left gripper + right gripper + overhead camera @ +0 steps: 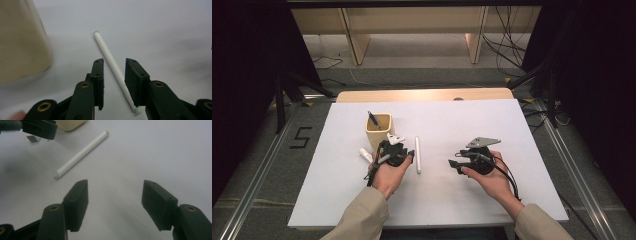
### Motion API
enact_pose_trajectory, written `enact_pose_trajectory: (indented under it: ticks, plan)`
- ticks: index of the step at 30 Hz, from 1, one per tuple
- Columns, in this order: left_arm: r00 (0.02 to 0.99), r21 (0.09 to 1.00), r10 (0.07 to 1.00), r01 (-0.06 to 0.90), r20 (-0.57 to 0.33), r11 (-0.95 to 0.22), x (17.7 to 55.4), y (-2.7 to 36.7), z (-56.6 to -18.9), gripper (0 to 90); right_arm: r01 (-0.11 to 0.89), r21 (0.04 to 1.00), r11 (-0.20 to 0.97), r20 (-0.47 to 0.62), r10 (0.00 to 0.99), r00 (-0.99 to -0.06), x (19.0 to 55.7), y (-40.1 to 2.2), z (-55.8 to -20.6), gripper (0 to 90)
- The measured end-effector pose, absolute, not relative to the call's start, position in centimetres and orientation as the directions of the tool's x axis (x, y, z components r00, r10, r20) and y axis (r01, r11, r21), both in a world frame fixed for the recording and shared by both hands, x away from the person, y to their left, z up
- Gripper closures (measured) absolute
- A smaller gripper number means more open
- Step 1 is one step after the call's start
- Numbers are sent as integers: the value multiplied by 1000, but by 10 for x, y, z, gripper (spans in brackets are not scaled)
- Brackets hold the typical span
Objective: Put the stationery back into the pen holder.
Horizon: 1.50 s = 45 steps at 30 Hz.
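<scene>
In the left gripper view the white pen (113,67) runs from upper left to lower right between the left gripper's (113,75) parted, untouching jaws, nearer than the right gripper (112,200), also parted.

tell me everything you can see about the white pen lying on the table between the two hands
The white pen is a slim, straight, matte white stick, plastic by its look, with a small pale cap at each end. It lies flat on the white table cover, pointing roughly away from the person, right of the beige cup. The left tool straddles it, jaws open on either side, not visibly touching it. The right tool is apart from it.
</scene>
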<state>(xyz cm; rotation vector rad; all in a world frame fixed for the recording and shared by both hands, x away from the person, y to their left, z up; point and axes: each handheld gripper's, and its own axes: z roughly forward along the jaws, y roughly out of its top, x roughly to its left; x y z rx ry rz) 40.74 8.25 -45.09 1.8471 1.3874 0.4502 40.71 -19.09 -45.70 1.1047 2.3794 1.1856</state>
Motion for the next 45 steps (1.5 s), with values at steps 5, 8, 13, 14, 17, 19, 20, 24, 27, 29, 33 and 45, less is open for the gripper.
enact_pose_trajectory:
  ticks: [5, 8, 13, 14, 17, 19, 20, 24, 27, 29, 33, 45]
  plan:
    - [344, 734, 921, 671, -182, -105, 414, 76, -454, 716, 515, 770, 376, 100, 726, -680, 407, -191, -457, 387]
    - [303, 668, 935, 737, -187, -105, 422, 70, -450, 657, 513, 772, 375, 99, 727, -680, 407, -191, -457, 383]
    - [253, 565, 952, 817, -174, -114, 440, 57, -442, 528, 514, 770, 378, 97, 727, -680, 407, -191, -457, 380]
    - [246, 550, 954, 827, -174, -112, 443, 55, -442, 523, 513, 771, 378, 96, 726, -681, 407, -191, -457, 380]
    - [217, 518, 962, 849, -164, -103, 453, 50, -443, 511, 514, 770, 378, 97, 726, -680, 407, -191, -456, 377]
    - [209, 485, 964, 868, -162, -107, 458, 49, -447, 507, 513, 771, 377, 97, 727, -680, 407, -192, -456, 376]
    - [199, 476, 966, 874, -167, -97, 460, 48, -449, 509, 513, 771, 377, 96, 727, -680, 408, -192, -456, 375]
    - [176, 445, 971, 891, -160, -88, 465, 45, -455, 523, 512, 770, 381, 94, 727, -681, 407, -191, -456, 373]
    - [168, 426, 975, 900, -148, -90, 466, 44, -457, 539, 509, 773, 379, 92, 727, -680, 408, -192, -456, 373]
    - [159, 416, 977, 905, -139, -88, 468, 42, -458, 549, 510, 773, 378, 93, 728, -679, 408, -191, -456, 373]
    - [157, 397, 980, 913, -121, -97, 471, 38, -458, 590, 506, 771, 386, 87, 724, -684, 407, -191, -456, 372]
    - [126, 371, 985, 926, -121, -73, 477, 31, -462, 621, 505, 772, 387, 85, 724, -685, 407, -191, -455, 373]
